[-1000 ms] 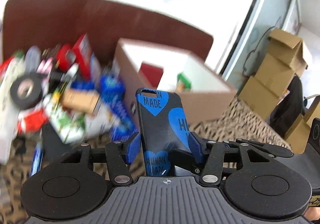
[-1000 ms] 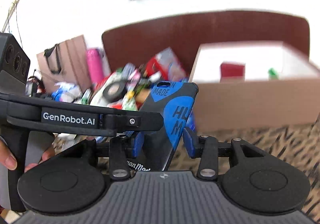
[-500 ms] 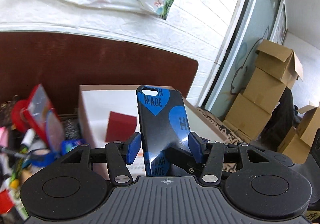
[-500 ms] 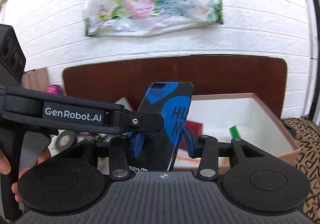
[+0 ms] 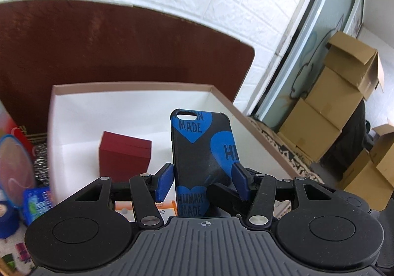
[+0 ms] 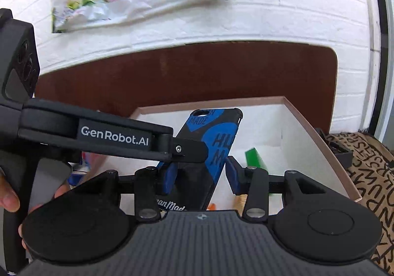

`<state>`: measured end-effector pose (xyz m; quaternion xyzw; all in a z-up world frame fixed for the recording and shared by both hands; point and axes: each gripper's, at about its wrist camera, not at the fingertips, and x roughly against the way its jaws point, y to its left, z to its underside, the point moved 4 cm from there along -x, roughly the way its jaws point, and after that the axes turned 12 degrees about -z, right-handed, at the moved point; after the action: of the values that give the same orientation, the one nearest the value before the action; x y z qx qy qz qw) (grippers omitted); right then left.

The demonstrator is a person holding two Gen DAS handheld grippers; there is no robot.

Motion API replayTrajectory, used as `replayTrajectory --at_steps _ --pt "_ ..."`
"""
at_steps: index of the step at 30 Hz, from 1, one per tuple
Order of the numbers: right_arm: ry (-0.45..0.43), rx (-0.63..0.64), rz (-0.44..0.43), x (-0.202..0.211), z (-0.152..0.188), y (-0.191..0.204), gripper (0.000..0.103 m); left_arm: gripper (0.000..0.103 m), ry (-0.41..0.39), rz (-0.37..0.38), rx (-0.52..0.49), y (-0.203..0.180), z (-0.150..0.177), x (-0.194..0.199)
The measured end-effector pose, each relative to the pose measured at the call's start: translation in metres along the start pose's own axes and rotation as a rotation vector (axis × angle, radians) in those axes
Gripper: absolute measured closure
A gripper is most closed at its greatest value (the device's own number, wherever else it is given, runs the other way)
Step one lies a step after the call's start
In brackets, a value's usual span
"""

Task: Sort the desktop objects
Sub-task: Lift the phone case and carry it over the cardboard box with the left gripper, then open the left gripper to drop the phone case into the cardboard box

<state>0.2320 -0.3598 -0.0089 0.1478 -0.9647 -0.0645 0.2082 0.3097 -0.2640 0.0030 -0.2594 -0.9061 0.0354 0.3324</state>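
Left hand-held gripper [image 5: 202,183] clamps glossy flat phone case [image 5: 202,153] — right hand-held gripper [image 6: 200,175] too.

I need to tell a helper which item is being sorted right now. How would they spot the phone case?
Find the open cardboard box with white walls before the brown board. Above it, both grippers hold the phone case upright. It alone is black with blue hearts reading HUMAN MADE, unlike the red box inside.

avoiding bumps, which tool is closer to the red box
Left. The red box sits just beyond and left of the left tool; the right tool is across the phone case from it.
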Motion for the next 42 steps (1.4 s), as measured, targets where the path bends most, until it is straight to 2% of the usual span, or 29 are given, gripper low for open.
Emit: replayTrajectory --at_steps 8,15,16,18,20,21,26,29,42 --pt "0.049 -0.047 0.0 -0.019 0.01 -0.021 0.055 0.037 0.049 -0.016 0.009 0.002 0.002 -0.029" --pt "0.075 -0.06 0.009 -0.033 0.013 -0.027 0.053 0.03 0.092 -0.023 0.03 0.004 0.003 -0.042" --pt "0.075 -0.063 0.008 -0.034 0.013 -0.027 0.051 0.027 0.094 -0.018 0.032 0.004 0.002 -0.042" --pt "0.072 -0.066 0.001 -0.036 0.013 -0.026 0.047 0.011 0.091 -0.003 0.031 0.003 0.002 -0.041" --pt "0.066 -0.062 0.002 -0.036 0.012 -0.023 0.027 0.002 0.068 0.002 0.033 0.002 0.001 -0.037" --pt "0.059 -0.054 0.005 -0.035 0.013 -0.022 0.023 0.0 0.059 0.005 0.034 0.002 0.002 -0.035" --pt "0.042 -0.039 0.044 -0.026 0.014 -0.021 0.007 0.0 0.073 0.039 0.064 0.004 0.005 -0.028" --pt "0.029 -0.03 0.06 -0.02 0.014 -0.019 0.002 0.0 0.066 0.041 0.069 0.003 0.007 -0.022" --pt "-0.016 -0.018 0.066 0.011 0.011 0.0 0.0 0.0 -0.003 0.019 0.018 -0.01 0.02 0.018"
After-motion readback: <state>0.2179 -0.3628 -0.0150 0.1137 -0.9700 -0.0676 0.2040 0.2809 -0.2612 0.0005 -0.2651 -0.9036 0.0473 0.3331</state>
